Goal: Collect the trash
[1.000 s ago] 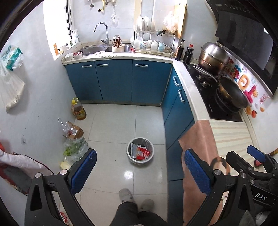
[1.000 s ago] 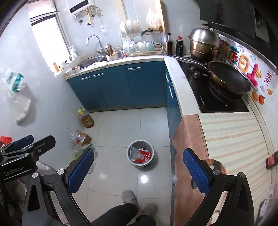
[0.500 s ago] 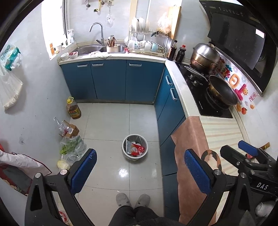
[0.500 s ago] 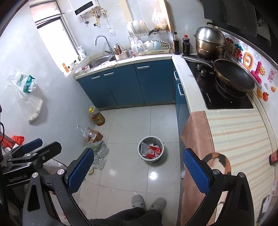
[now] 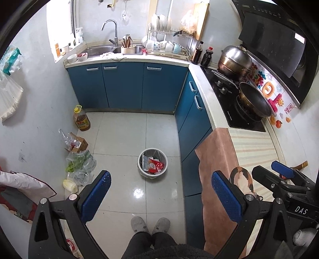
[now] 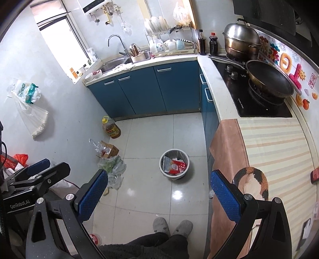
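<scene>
left tool (image 5: 159,191) agape | right tool (image 6: 157,189) agape | water heater (image 6: 95,5) right view only

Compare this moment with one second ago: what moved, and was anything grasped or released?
Both views pulled up and back: the bin looks smaller and the person's slippers show fully. Nothing was grasped or released. The left tongs and right tongs stay open and empty; the bin, oil bottle and bags lie as before.

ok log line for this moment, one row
left tongs: open, empty | right tongs: open, empty | bin: on floor, wrappers inside | bags: on floor by wall | phase: nothing picked up
</scene>
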A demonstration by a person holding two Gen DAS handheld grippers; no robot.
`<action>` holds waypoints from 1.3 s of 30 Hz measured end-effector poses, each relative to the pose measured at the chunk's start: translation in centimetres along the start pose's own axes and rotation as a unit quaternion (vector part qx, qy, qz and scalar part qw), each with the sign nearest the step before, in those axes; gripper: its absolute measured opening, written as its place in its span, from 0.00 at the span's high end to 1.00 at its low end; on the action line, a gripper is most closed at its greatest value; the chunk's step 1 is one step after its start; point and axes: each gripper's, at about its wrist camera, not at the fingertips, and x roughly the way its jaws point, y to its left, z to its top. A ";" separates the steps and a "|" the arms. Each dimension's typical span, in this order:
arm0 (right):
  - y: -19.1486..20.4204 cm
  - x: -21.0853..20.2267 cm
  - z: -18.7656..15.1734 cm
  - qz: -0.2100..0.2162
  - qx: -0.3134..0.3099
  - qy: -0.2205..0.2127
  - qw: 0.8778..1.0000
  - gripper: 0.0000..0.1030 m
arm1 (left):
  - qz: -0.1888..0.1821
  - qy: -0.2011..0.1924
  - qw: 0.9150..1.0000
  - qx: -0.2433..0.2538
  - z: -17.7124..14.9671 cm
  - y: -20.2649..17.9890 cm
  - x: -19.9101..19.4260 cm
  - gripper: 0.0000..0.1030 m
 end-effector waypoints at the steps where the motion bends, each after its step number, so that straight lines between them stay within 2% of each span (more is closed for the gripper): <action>1: 0.0 0.1 0.0 0.000 -0.001 0.001 1.000 0.00 | -0.002 0.002 1.000 -0.001 -0.1 0.0 0.0 0.00; 24: -0.5 1.0 -0.4 0.006 -0.004 0.019 1.000 0.00 | -0.015 0.018 1.000 0.003 -0.6 0.5 0.5 0.00; 39: -1.6 0.8 -1.0 -0.010 0.006 0.020 1.000 0.00 | -0.026 0.024 0.999 0.019 -0.3 0.1 0.6 0.00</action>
